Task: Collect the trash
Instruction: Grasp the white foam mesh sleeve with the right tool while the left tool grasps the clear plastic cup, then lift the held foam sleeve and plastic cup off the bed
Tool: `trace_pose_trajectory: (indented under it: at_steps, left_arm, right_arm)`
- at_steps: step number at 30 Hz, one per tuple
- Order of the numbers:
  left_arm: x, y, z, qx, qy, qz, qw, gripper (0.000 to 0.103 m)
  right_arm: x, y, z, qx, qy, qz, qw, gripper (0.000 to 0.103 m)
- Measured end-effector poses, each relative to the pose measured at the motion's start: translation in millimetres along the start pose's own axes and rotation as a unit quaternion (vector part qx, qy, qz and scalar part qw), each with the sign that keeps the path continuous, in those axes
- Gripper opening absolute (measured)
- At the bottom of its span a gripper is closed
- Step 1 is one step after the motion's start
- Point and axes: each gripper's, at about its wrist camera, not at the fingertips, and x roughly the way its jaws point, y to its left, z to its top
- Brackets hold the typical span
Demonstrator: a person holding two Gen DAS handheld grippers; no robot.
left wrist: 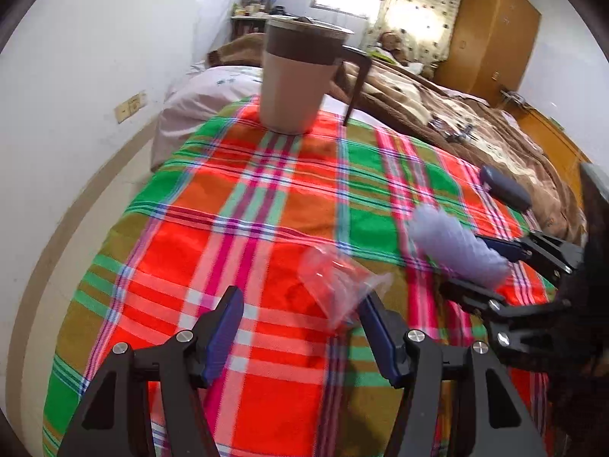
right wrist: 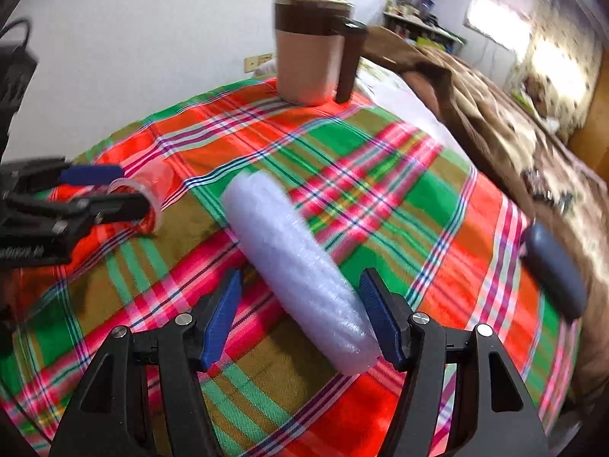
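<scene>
A crumpled clear plastic cup (left wrist: 335,285) lies on its side on the plaid cloth (left wrist: 266,198). My left gripper (left wrist: 300,304) is open around it; the cup sits close to the right finger, with a wide gap to the left one. The right wrist view shows that cup (right wrist: 152,190) between the left gripper's (right wrist: 133,190) fingers. A white bubble-wrap roll (right wrist: 297,266) lies slantwise on the cloth (right wrist: 380,190). My right gripper (right wrist: 300,289) straddles it, open, with its right finger close to the roll. The left wrist view shows the same roll (left wrist: 453,247) and right gripper (left wrist: 462,262).
A beige bin with a brown rim and handle (left wrist: 293,76) (right wrist: 308,57) stands at the far edge of the cloth. A dark grey oblong object (left wrist: 506,186) (right wrist: 555,266) lies near the right edge. Beyond is a bed with a brown blanket (left wrist: 437,99).
</scene>
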Motion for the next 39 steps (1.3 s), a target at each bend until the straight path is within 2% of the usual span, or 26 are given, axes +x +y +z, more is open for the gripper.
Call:
trace_pose_trajectory:
  at_steps: [3,6,8,19,20,21,23,33,39]
  left_arm:
    - [-6.1,-7.5,-2.0,0.009,-0.008,-0.002,0.9999,0.063]
    - [-5.7,-10.1,0.4,0.004,-0.011,0.001,0.9999,0.071]
    - [-4.4,-11.6,2.3,0.005,-0.014,0.004,0.9999,0.071]
    - [14.5,-18.7,10.5,-0.013,-0.016,0.03,0.9993,0.071]
    - [16.5,-17.3,10.2,-0.017,-0.012,0.023,0.9995,0.068]
    - [18.3,-15.8,9.6,-0.022,-0.007,0.017,0.9996,0.058]
    - [18.4,-15.4,8.7,-0.019,-0.008,0.03,0.9993,0.053]
    - [4.0,-20.9,4.6,-0.012,-0.029,0.029,0.9991,0.053]
    - [-17.0,-35.4,-3.1,0.002,-0.041,0.013,0.999,0.053]
  right_arm:
    - [-0.5,-2.9,-1.7,0.018,-0.005,-0.005,1.0,0.044]
    - [-2.0,-6.4,-4.1,0.038,-0.008,-0.005,0.999,0.031]
    - [-3.8,-7.8,-5.3,0.043,-0.009,-0.005,0.999,0.027]
    - [0.9,-10.9,-7.3,0.068,-0.012,-0.007,0.998,0.026]
    - [0.8,-12.0,-7.4,0.071,-0.013,-0.007,0.997,0.026]
    - [0.8,-12.4,-7.6,0.073,-0.013,-0.006,0.997,0.026]
    - [0.6,-12.4,-8.0,0.077,-0.015,-0.004,0.997,0.026]
    - [-4.3,-12.7,-10.7,0.088,-0.018,0.002,0.996,0.025]
    - [-19.3,-13.5,-16.1,0.102,-0.029,0.007,0.994,0.025]
